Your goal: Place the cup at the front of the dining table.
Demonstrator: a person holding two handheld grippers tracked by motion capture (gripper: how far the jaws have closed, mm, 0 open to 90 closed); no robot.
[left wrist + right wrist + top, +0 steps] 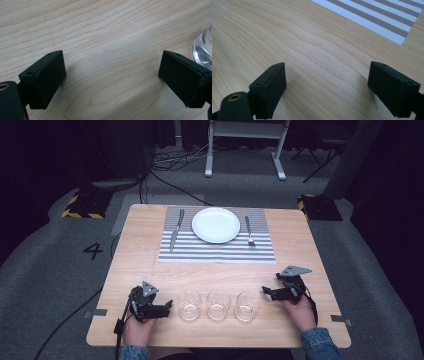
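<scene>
- We hold the left gripper (168, 307) and right gripper (266, 292) wide apart, empty — flanking three glasses (218, 304)
- Nothing gripped yet; next we likely close on an end glass — judged only

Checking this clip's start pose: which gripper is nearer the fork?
Right. The right gripper sits just toward the person from the fork; the left gripper is across the table, beyond the three glasses.
</scene>
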